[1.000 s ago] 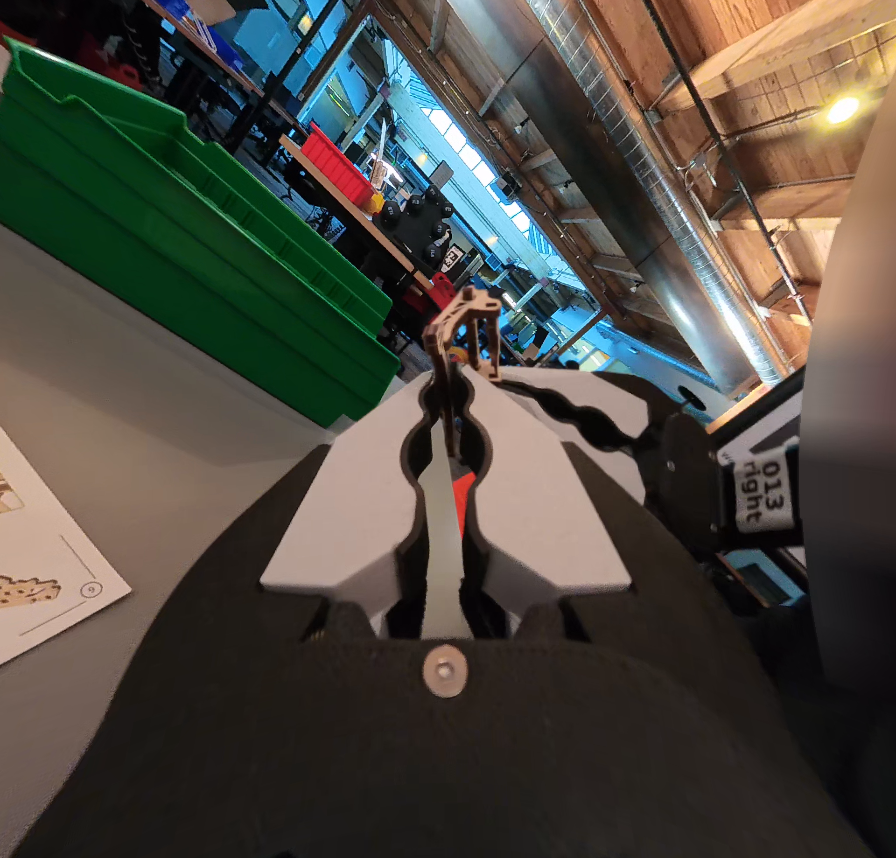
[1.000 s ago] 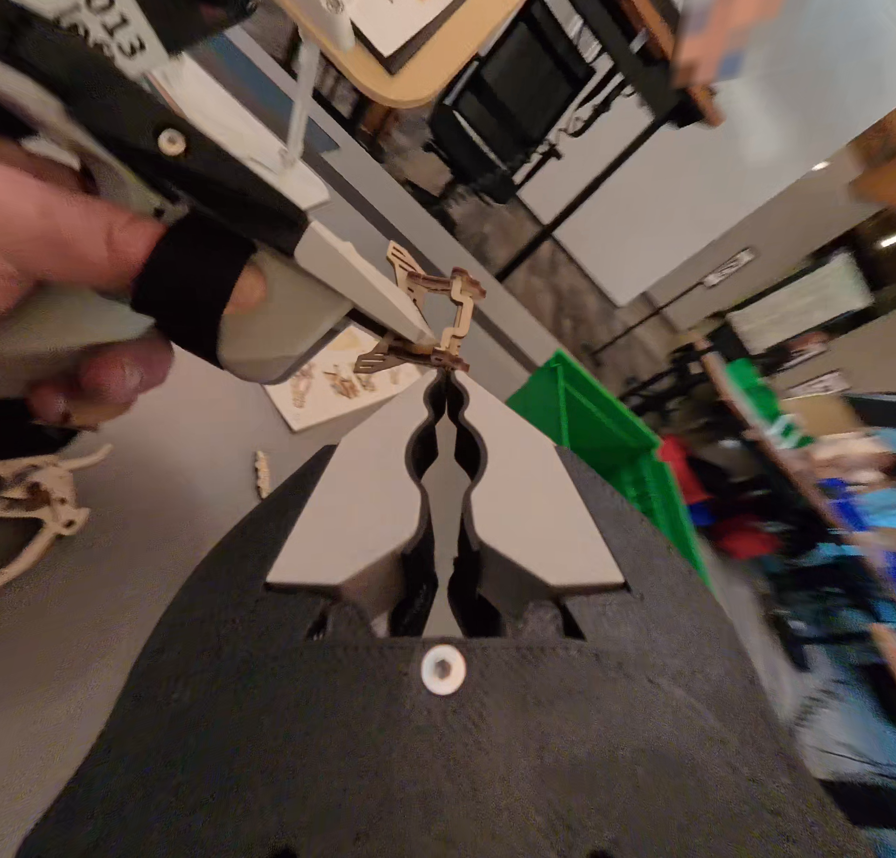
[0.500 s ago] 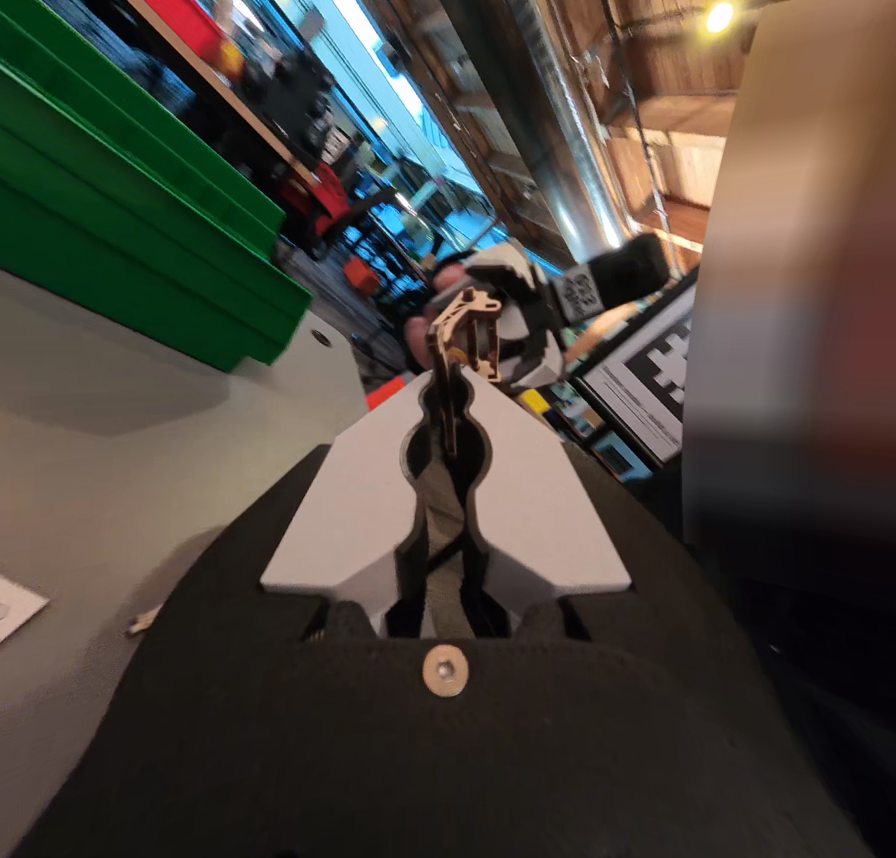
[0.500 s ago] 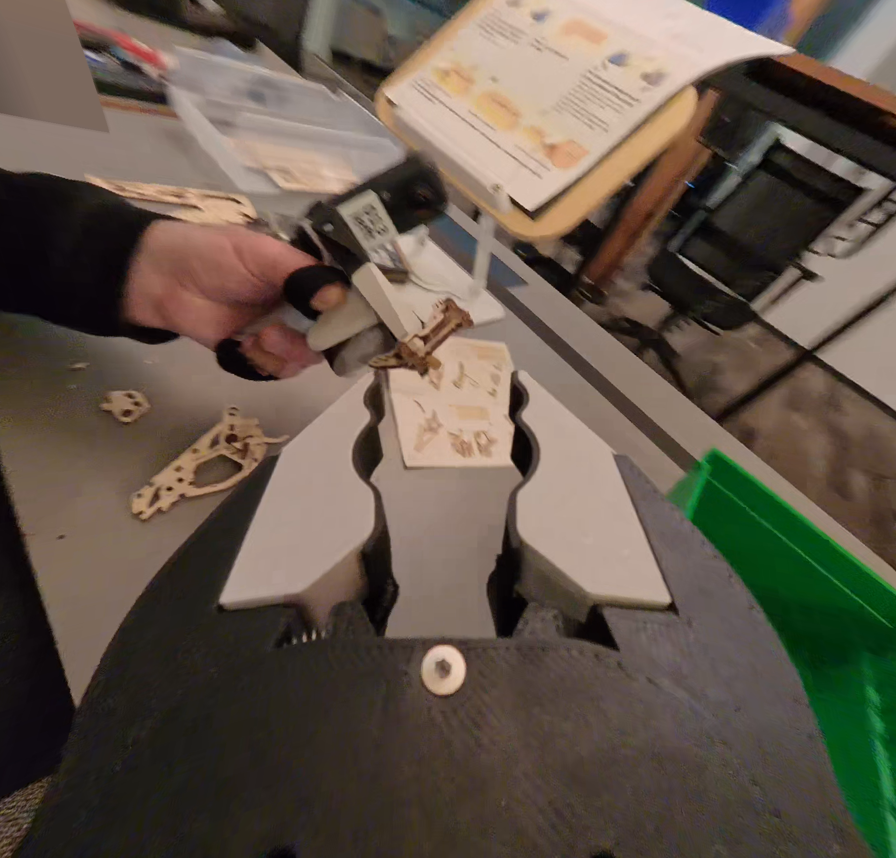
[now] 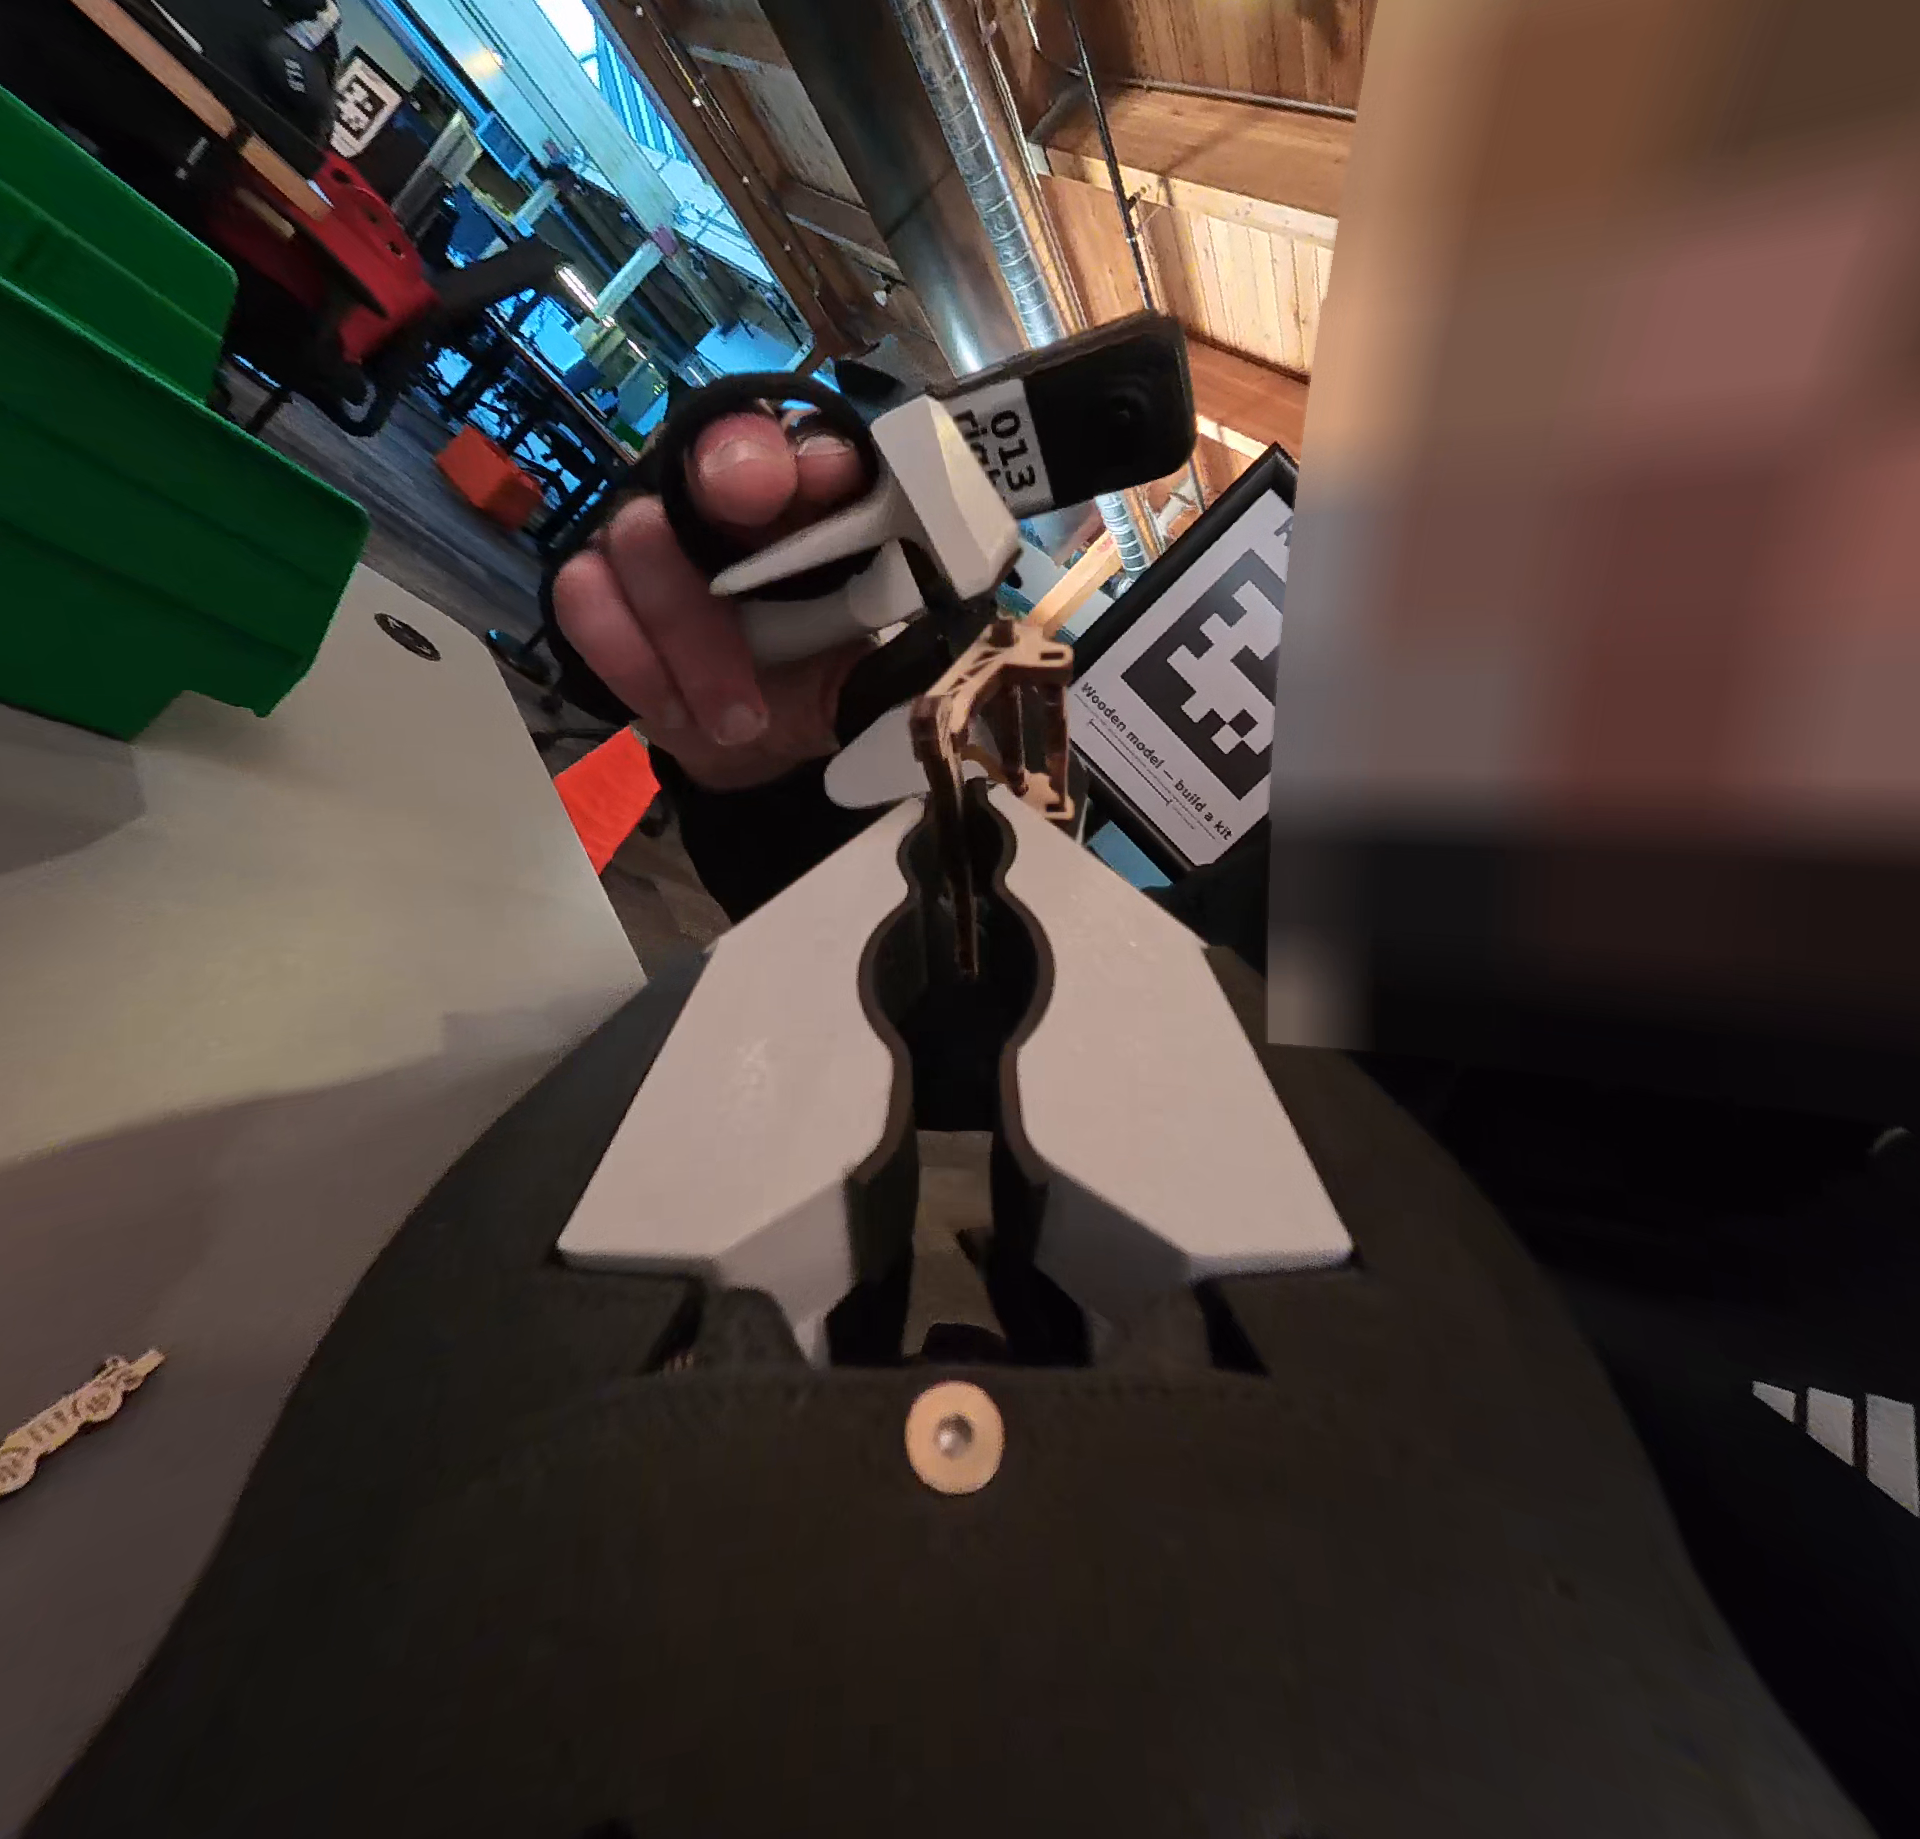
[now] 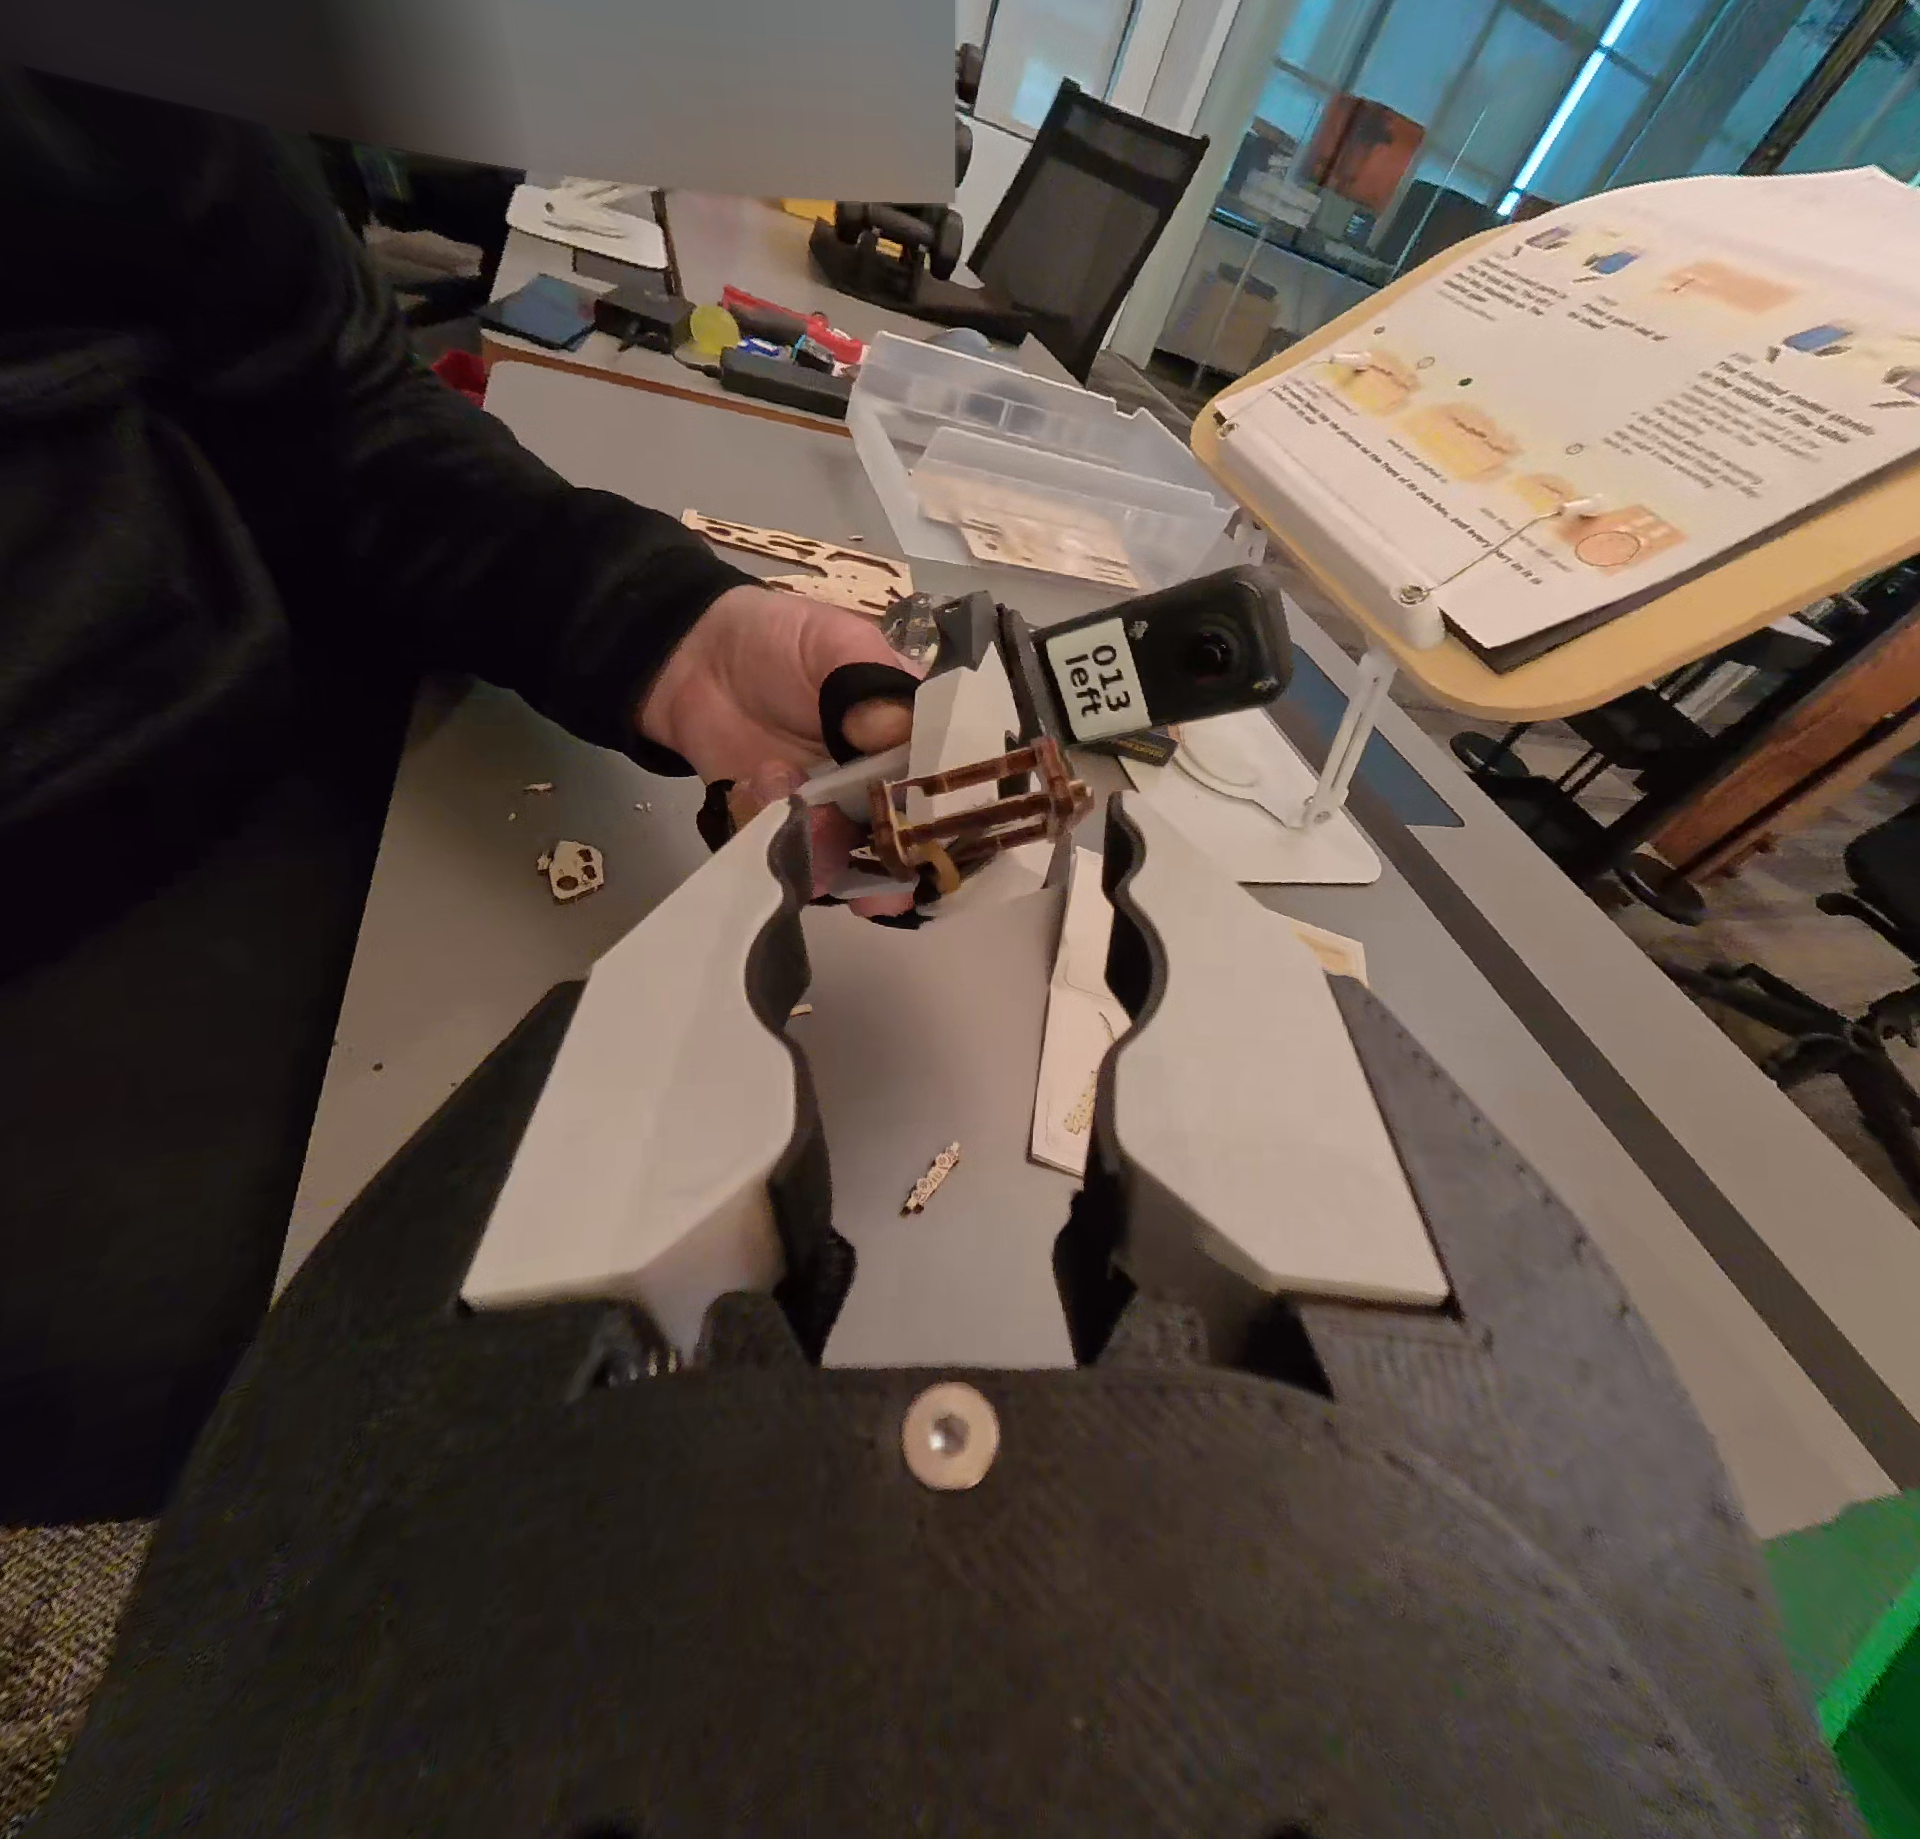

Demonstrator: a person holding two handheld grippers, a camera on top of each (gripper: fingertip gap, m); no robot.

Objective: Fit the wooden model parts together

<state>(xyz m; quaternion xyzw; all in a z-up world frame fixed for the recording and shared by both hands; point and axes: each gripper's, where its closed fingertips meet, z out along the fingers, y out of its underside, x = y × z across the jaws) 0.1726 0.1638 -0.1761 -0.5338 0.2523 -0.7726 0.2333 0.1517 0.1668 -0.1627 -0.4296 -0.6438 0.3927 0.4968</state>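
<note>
My left gripper (image 5: 958, 813) is shut on a small brown wooden model frame (image 5: 992, 714), gripped by one flat plate and held in the air. The same frame (image 6: 977, 802) shows in the right wrist view as two side plates joined by rods. My right gripper (image 6: 951, 823) is open and empty, with its fingertips just short of the frame on either side. A hand (image 5: 686, 646) holds it across from the left one. A small loose wooden strip (image 6: 930, 1178) lies on the grey table (image 6: 468, 802).
A skull-shaped wooden piece (image 6: 569, 870) and cut wooden sheets (image 6: 821, 563) lie on the table. A clear plastic box (image 6: 1039, 470), a tilted stand holding an instruction booklet (image 6: 1558, 418) and a loose instruction sheet (image 6: 1081, 1051) stand near. Green bins (image 5: 125, 501) sit at the table's end. My left and right fingertips are right by each other. The skull-shaped wooden piece (image 6: 569, 870) is about 20 centimetres from both grippers' fingertips.
My right gripper let go of the wooden frame, opened and drew back, then faced it again. My left gripper turned while keeping hold of the frame.
</note>
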